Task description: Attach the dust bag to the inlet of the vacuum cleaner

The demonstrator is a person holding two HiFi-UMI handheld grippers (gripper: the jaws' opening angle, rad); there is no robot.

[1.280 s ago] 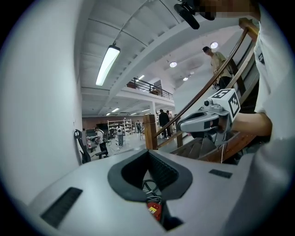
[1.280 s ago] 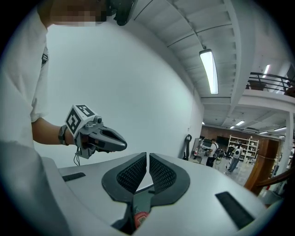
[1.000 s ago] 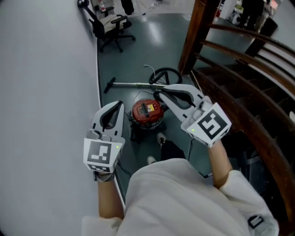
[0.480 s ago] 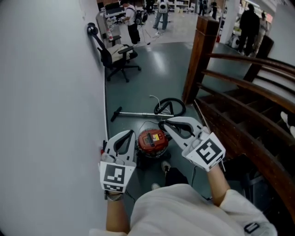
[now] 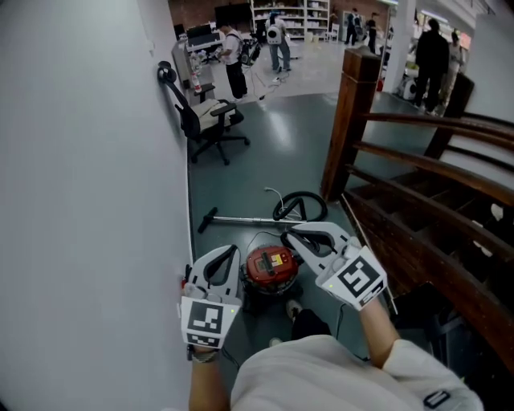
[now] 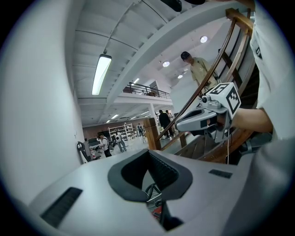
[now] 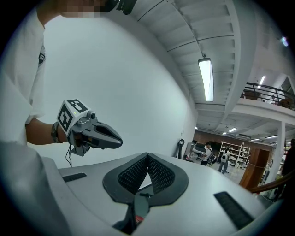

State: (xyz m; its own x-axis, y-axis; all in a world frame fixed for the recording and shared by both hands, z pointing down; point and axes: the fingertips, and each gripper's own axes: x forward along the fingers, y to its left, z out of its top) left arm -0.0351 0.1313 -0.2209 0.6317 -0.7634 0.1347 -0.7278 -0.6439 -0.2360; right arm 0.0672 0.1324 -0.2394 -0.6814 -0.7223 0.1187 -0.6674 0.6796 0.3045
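Observation:
A red canister vacuum cleaner [image 5: 271, 267] stands on the dark floor below me, its hose [image 5: 299, 205] and wand [image 5: 241, 219] lying just behind it. My left gripper [image 5: 232, 251] is held level to the vacuum's left, shut and empty. To the vacuum's right is my right gripper [image 5: 288, 233], whose jaws have just closed with nothing between them. In the left gripper view the shut left gripper [image 6: 148, 154] faces the right gripper [image 6: 182, 125]. The right gripper view has the shut right gripper [image 7: 147, 156] in front and the left gripper [image 7: 117, 138] beyond. I see no dust bag in any view.
A white wall [image 5: 80, 201] runs along the left. A wooden staircase with railings [image 5: 418, 217] fills the right. A black office chair [image 5: 205, 120] stands further back by the wall. People stand far off near shelves [image 5: 273, 16].
The head view has tilted up, so more of the room shows and the vacuum sits lower in the picture. Both grippers keep their places beside the vacuum.

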